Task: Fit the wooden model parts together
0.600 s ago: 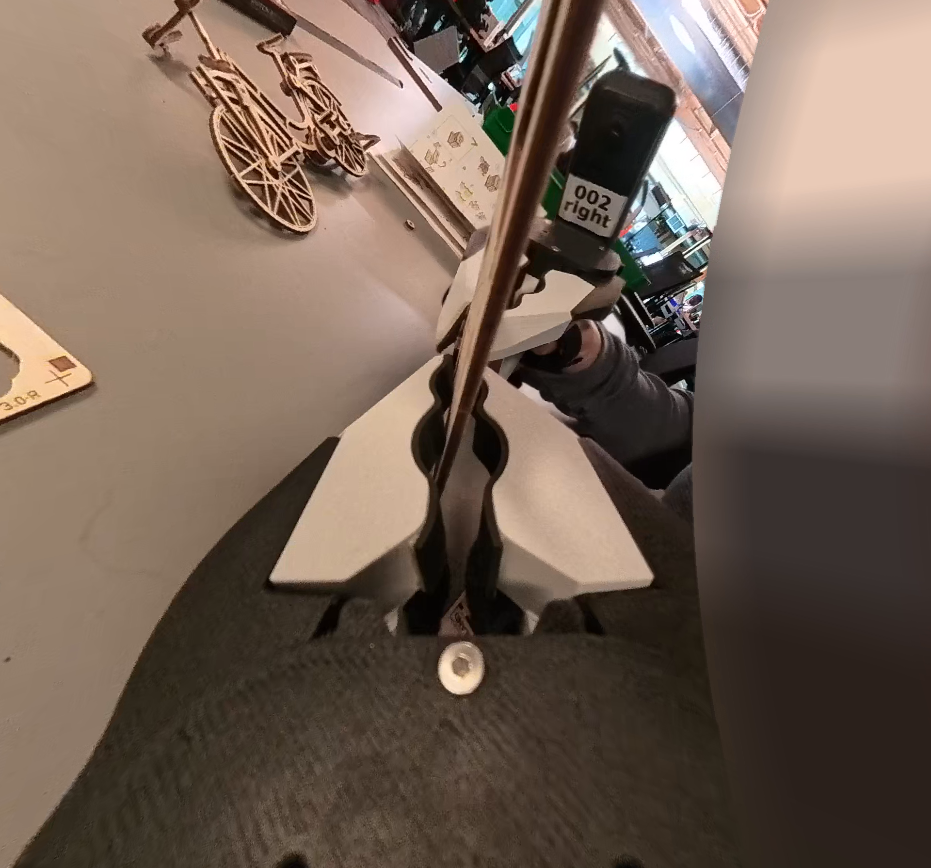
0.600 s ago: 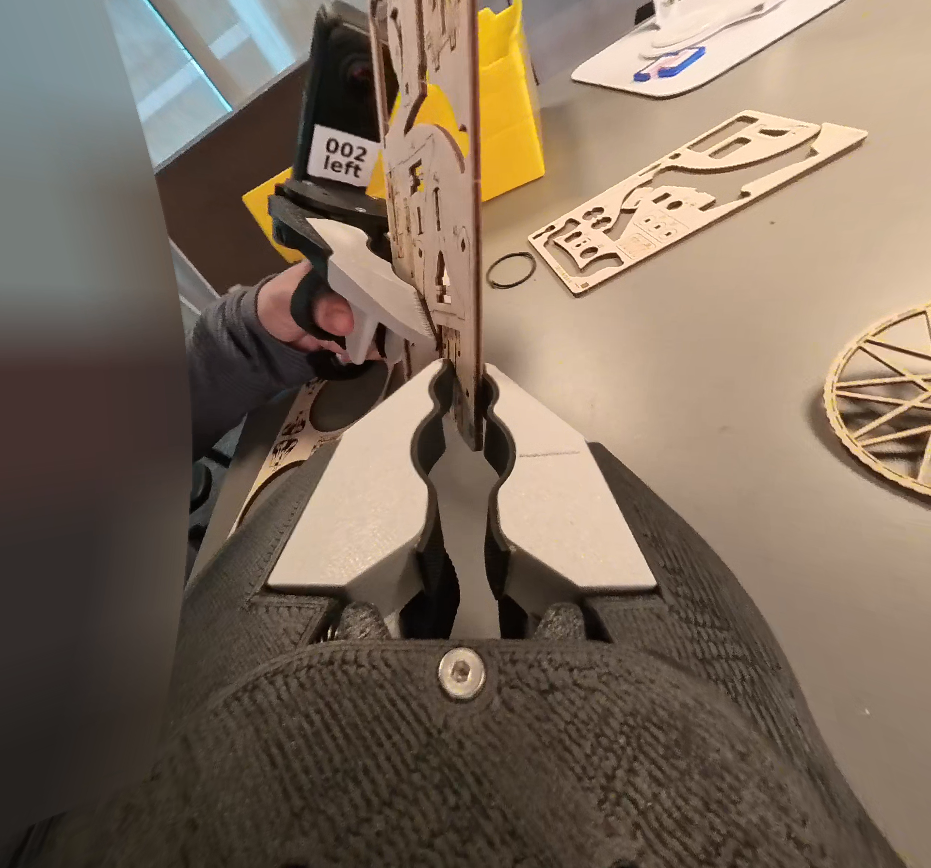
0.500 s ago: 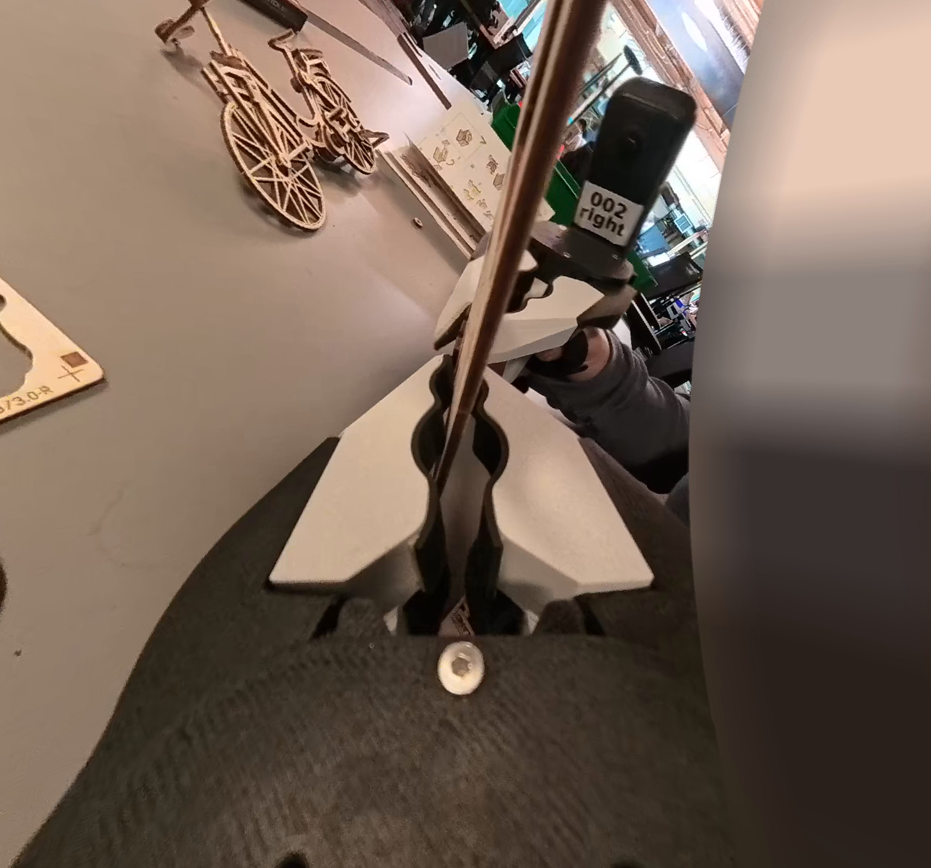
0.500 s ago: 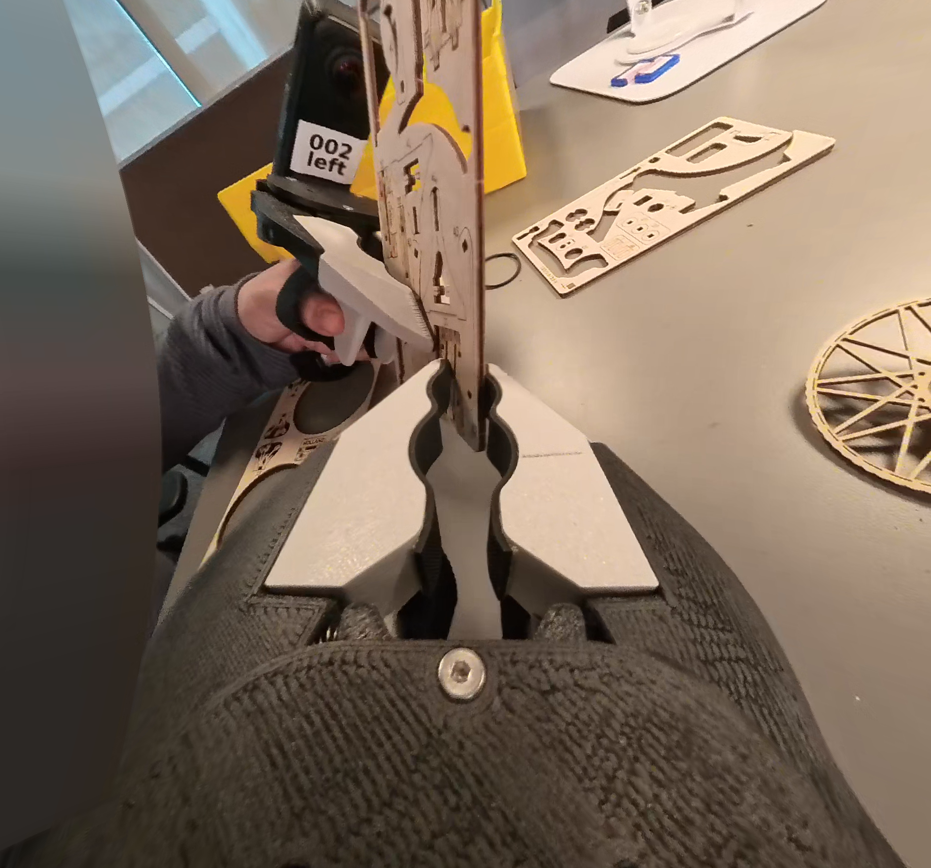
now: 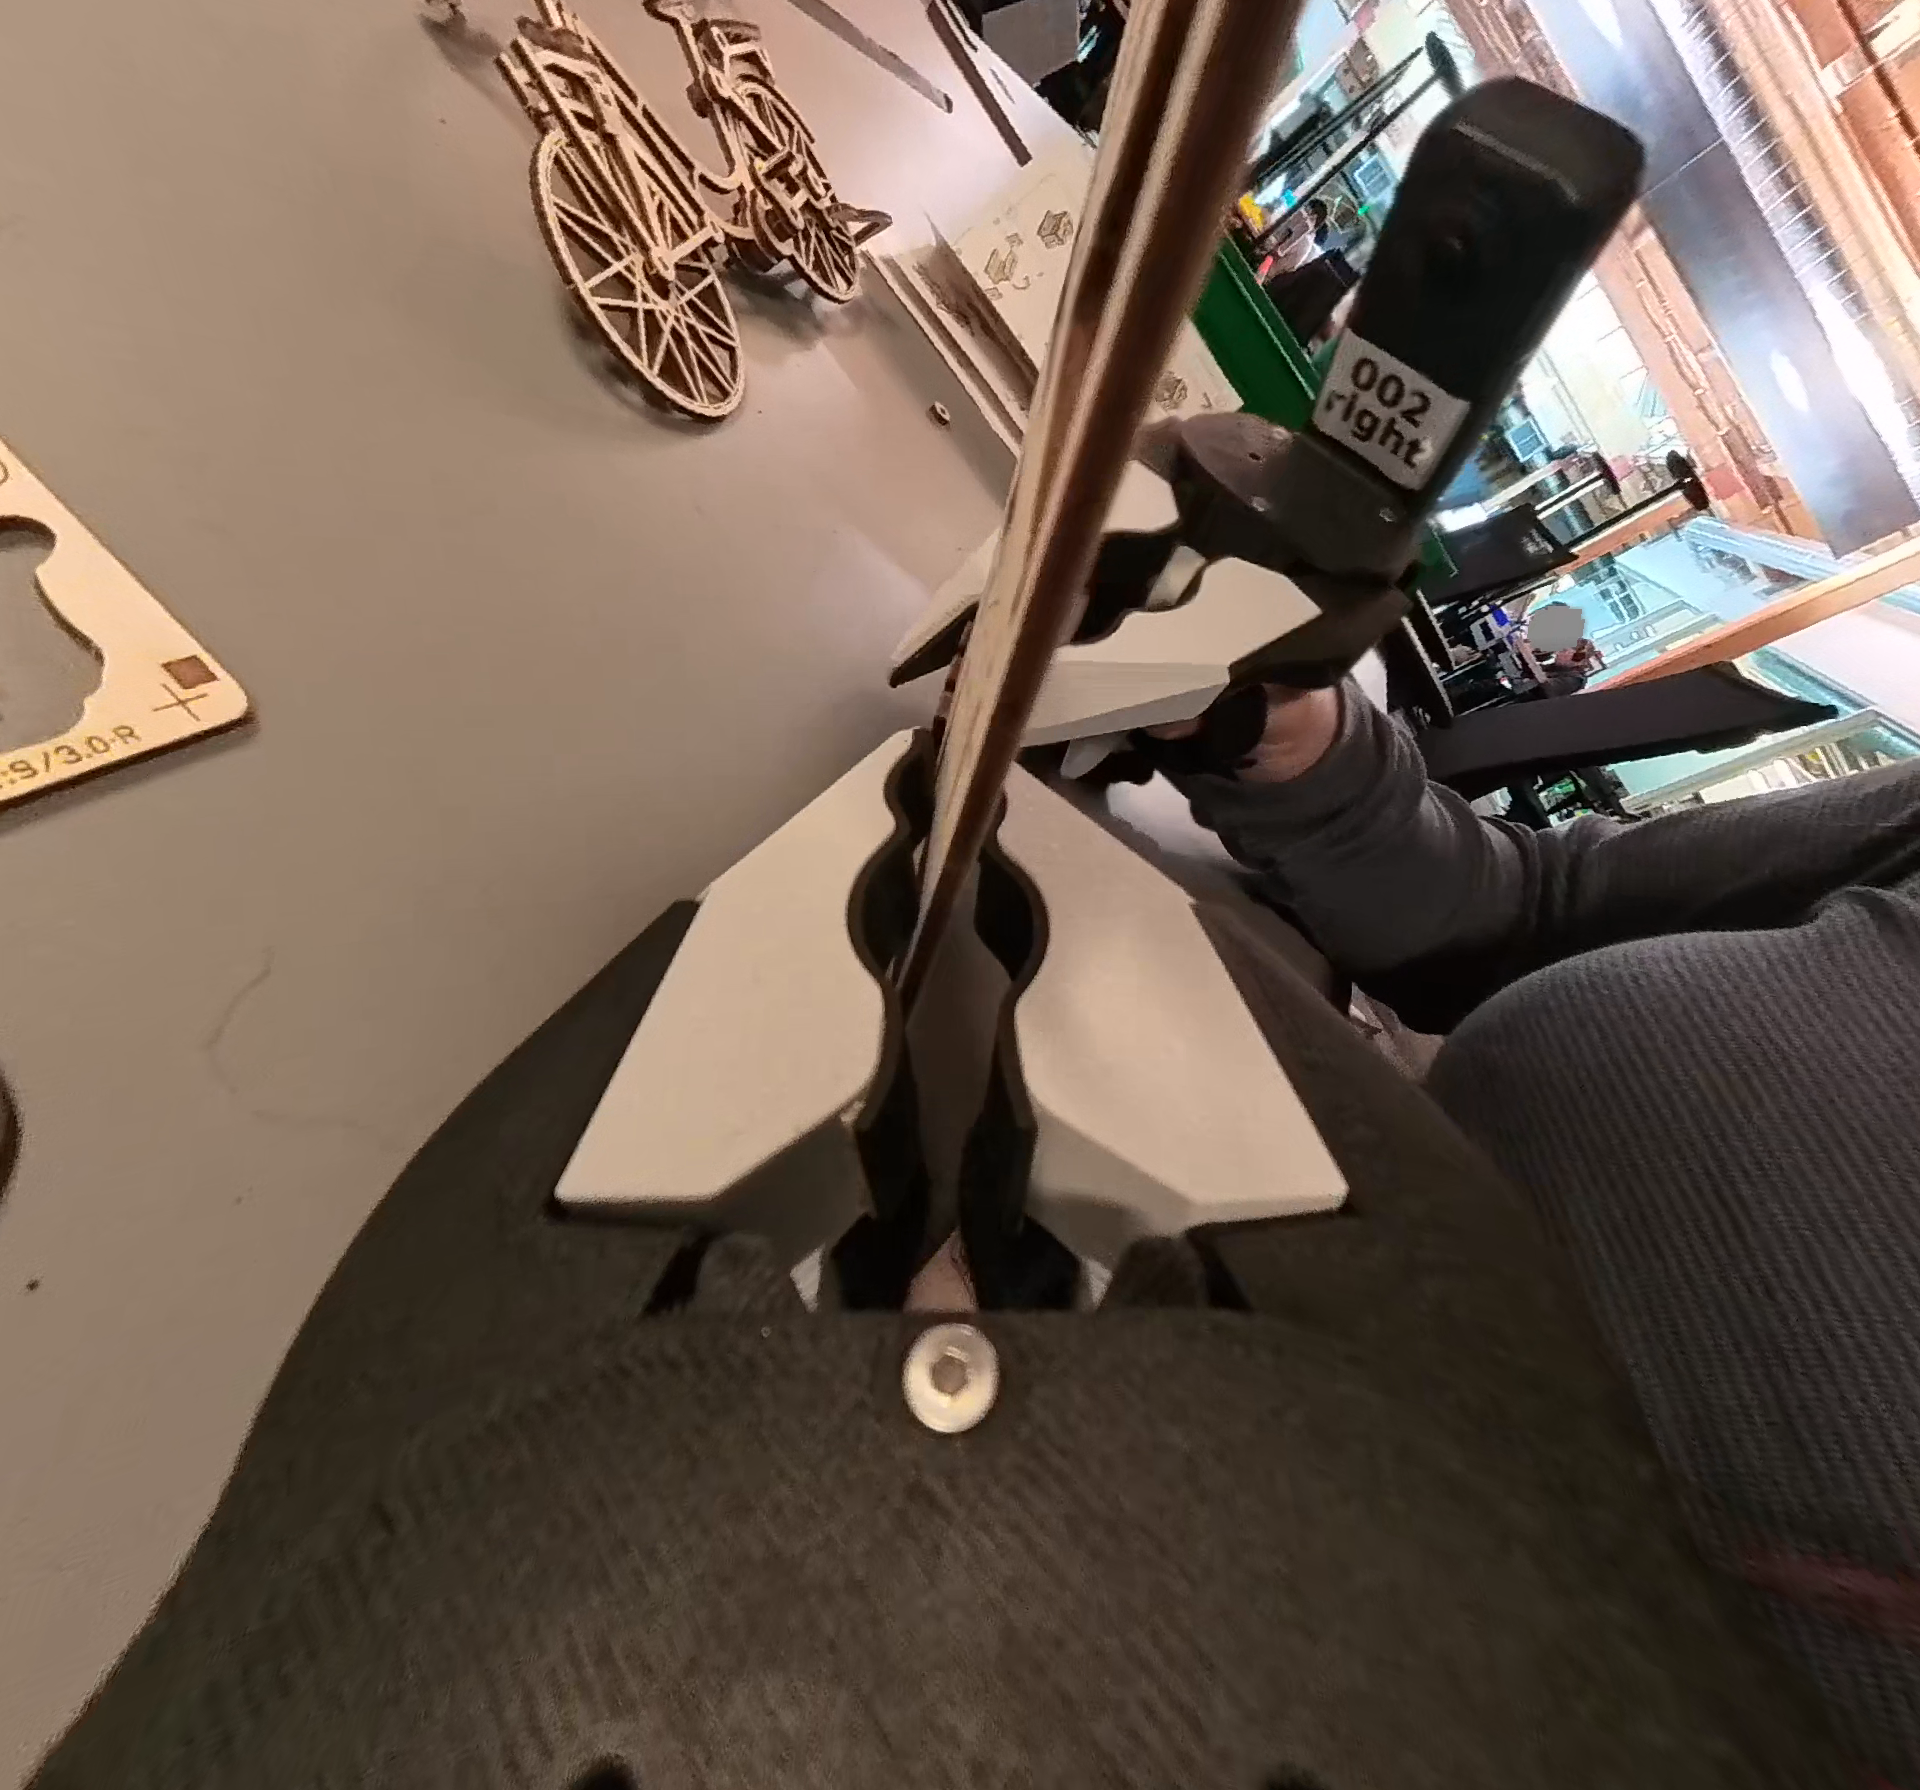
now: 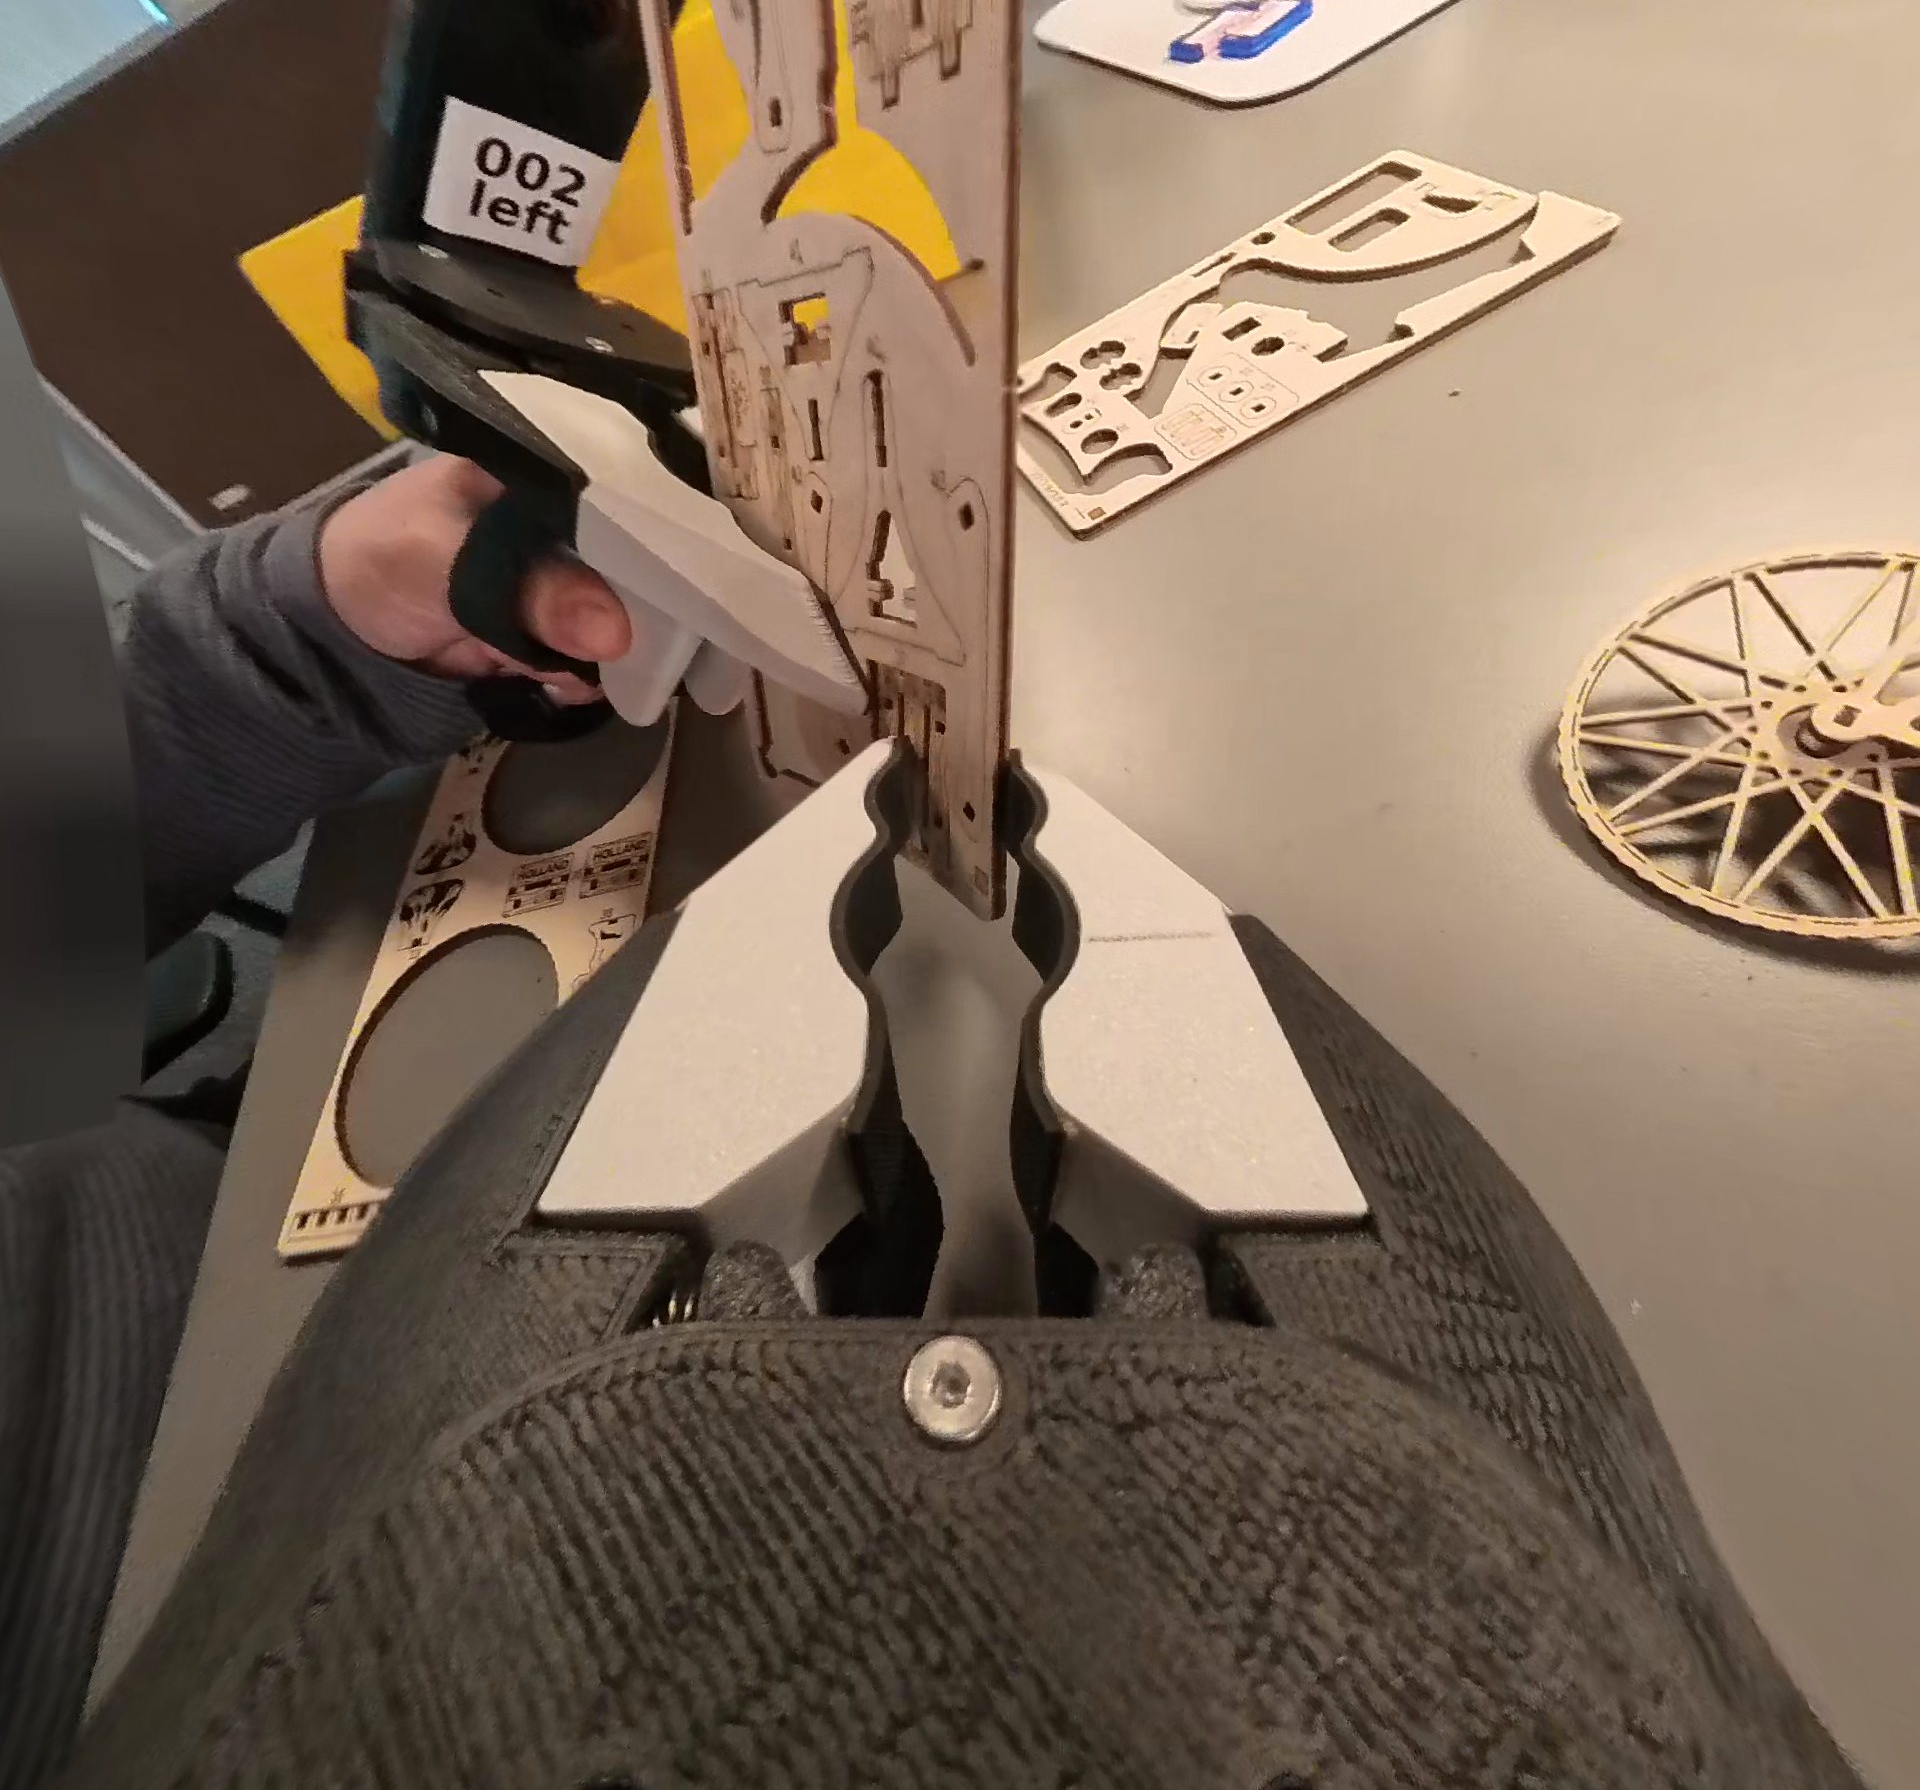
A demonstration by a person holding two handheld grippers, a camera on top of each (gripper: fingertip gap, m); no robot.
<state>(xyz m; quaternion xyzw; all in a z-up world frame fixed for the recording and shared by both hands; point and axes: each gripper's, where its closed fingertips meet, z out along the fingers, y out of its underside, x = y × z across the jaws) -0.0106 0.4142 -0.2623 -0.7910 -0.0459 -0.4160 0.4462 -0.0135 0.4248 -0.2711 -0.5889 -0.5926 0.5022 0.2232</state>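
Observation:
A thin laser-cut wooden parts sheet [image 6: 862, 369] stands upright above the grey table, held by both grippers. In the left wrist view the sheet [image 5: 1101, 390] shows edge-on, running up from between my fingers. My left gripper [image 5: 951, 764] is shut on its lower edge. My right gripper [image 6: 954, 764] is shut on the sheet's bottom corner, which sits slanted between its tips. The left gripper [image 6: 831, 691] clamps the sheet's left side in the right wrist view. The right gripper [image 5: 997, 618] shows just behind the sheet in the left wrist view.
An assembled wooden bicycle [image 5: 665, 213] stands far left by an instruction booklet [image 5: 1029, 265]. A spoked wooden wheel [image 6: 1756, 753] lies at right and a punched-out sheet [image 6: 1299, 338] beyond. A sheet with round holes [image 6: 468, 992] lies by the table edge. A yellow bin [image 6: 894, 182] is behind. Left and right tips are no more than a few centimetres apart. The spoked wooden wheel [image 6: 1756, 753] lies around 12 cm away from my right fingertips. Look for it in the left wrist view [image 5: 659, 316] too.
The sheet has turned, so more of its face shows in the right wrist view. The gap between my right fingertips looks a little wider. Both grippers keep hold of it.

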